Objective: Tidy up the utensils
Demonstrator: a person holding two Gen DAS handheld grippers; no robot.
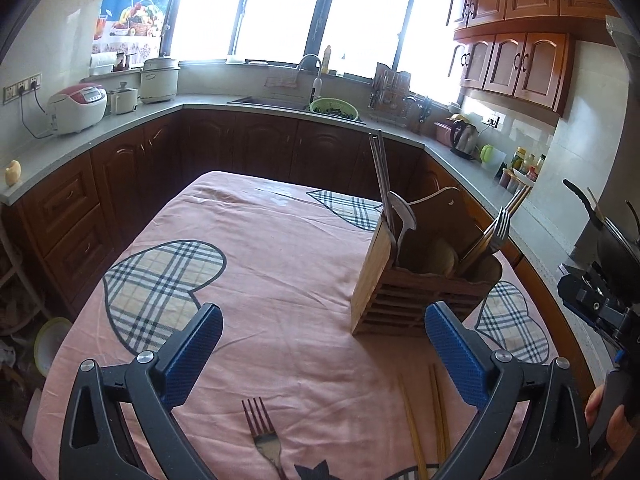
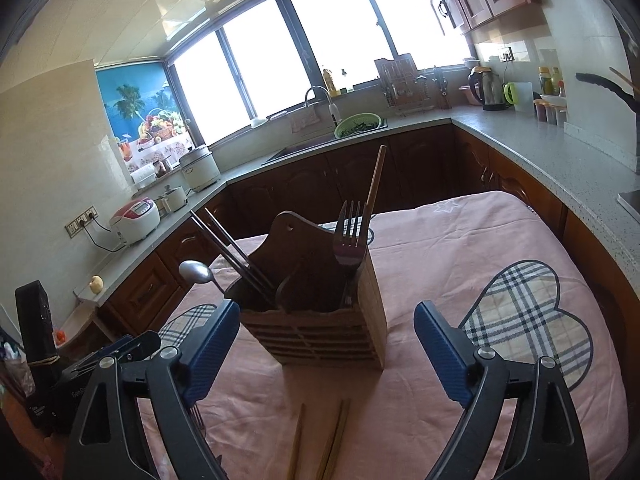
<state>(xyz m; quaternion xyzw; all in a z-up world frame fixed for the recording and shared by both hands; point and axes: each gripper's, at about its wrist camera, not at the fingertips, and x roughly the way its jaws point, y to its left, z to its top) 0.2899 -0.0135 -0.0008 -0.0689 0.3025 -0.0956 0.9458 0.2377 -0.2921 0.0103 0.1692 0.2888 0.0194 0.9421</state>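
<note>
Two hand-held tools hover above a bench draped in a pink cloth (image 1: 280, 280) printed with plaid hearts, each angled downward toward it. Left tool (image 1: 324, 360): jaws spread wide, nothing between them; its fingers are black plastic arms faced with blue ribbed pads (image 1: 196, 356). On the cloth below it lie a metal four-tined fork (image 1: 262, 436), tines pointing away, and, to the right, a pair of pale wooden chopsticks (image 1: 426, 420) lying side by side. Farther right and beyond stands a slatted bamboo utensil holder (image 1: 420, 280) with a tall arched back board, divided into compartments. Its left compartment holds dark metal chopsticks (image 1: 380, 176) and a steel spoon (image 1: 404, 216); its right compartment holds forks (image 1: 500, 228) and wooden sticks, all leaning outward. At the far right edge part of a hand (image 1: 608, 412) grips the other device.

Right tool (image 2: 326, 352): jaws likewise wide apart and empty, with the same blue textured pads (image 2: 440, 356). The holder (image 2: 320, 320) stands just beyond its tips, between the two fingers in this view, untouched. The loose wooden chopsticks (image 2: 320, 440) lie on the cloth beneath it.
</note>
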